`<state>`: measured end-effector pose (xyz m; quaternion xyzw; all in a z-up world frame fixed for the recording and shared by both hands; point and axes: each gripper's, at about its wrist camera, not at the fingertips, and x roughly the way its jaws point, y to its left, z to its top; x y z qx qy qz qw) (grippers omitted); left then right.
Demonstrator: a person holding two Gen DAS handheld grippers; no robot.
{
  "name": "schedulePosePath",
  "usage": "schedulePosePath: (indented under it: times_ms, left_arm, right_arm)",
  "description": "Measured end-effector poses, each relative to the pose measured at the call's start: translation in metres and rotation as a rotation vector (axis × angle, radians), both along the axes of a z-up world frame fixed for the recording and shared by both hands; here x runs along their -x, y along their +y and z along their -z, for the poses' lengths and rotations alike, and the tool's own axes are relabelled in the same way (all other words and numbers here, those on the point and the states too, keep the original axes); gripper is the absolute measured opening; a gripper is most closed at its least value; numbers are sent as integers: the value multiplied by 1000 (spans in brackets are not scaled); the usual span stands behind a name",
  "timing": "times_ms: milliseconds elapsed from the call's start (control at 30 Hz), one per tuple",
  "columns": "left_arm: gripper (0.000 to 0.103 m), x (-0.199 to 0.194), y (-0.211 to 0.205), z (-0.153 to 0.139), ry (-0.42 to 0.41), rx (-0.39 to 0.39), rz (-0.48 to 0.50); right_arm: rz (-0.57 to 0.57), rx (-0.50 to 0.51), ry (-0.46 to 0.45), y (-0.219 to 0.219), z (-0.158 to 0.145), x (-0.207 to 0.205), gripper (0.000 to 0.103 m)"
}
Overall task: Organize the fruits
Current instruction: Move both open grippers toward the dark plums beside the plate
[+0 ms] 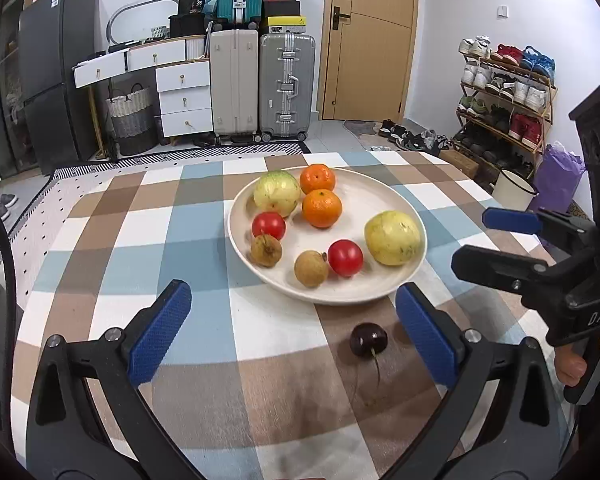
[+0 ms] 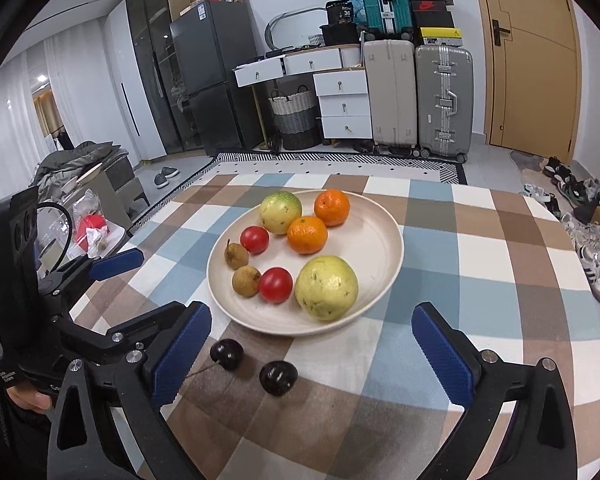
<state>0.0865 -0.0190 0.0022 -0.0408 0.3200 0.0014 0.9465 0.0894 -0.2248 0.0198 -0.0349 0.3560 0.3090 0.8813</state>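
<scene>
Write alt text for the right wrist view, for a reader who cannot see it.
A white plate on a checkered tablecloth holds two guavas, two tangerines, two tomatoes and two longans. Two dark cherries lie on the cloth in front of it, between the open blue pads of the right tool. The left tool, also open, is at left.

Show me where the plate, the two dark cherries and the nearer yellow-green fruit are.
plate [image 2: 380,240]: right wrist view, bare inner surface.
left cherry [image 2: 227,353]: right wrist view, top of skin.
right cherry [image 2: 278,377]: right wrist view, top of skin.
nearer yellow-green fruit [image 2: 326,288]: right wrist view, middle of skin.
</scene>
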Motion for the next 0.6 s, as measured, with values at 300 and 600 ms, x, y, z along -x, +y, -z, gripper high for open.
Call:
schedulePosePath:
  times_ms: [300,600]
  left_arm:
    - [102,19,-1,8,15,28,-2]
    - [102,20,-9,12,32,8,24]
  right_arm:
    - [-15,43,47,-9,19,17,102]
    - [-1,63,74,-8,32,15,102]
